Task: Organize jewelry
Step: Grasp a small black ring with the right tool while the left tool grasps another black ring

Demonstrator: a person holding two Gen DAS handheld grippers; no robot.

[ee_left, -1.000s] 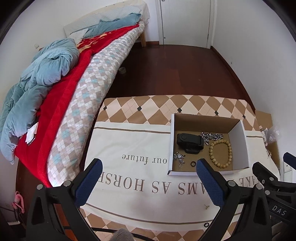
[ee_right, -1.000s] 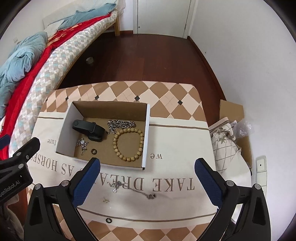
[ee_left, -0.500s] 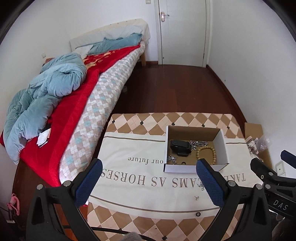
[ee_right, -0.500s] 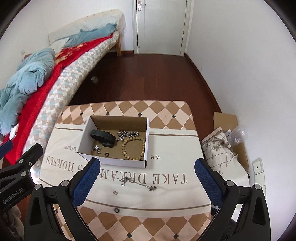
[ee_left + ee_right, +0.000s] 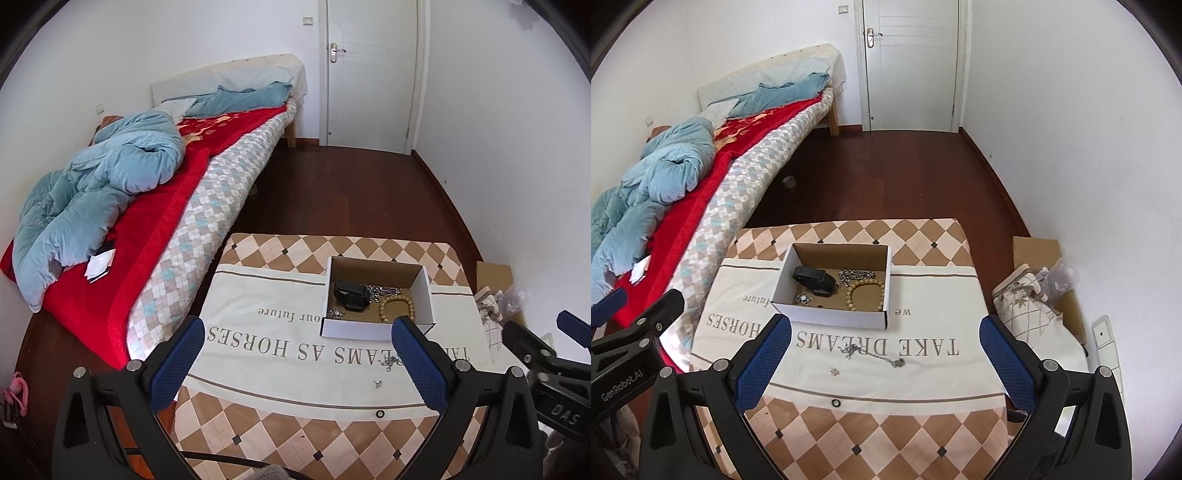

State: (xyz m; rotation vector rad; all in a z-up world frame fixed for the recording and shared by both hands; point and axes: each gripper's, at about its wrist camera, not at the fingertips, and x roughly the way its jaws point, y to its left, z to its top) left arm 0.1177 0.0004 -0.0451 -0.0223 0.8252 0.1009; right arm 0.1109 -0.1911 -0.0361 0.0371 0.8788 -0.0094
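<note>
Both grippers pull back higher above the table (image 5: 923,236) — left gripper (image 5: 297,363) and right gripper (image 5: 884,360) spread wide, holding nothing — necklace (image 5: 875,354) lying near the cardboard box (image 5: 827,314).

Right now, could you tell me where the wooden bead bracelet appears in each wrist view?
Left wrist: wooden bead bracelet lies right of centre, in the box's near right corner.
Right wrist: the bracelet lies at centre, in the right half of the box.
Shared landmark: the white cardboard box around it.
</note>
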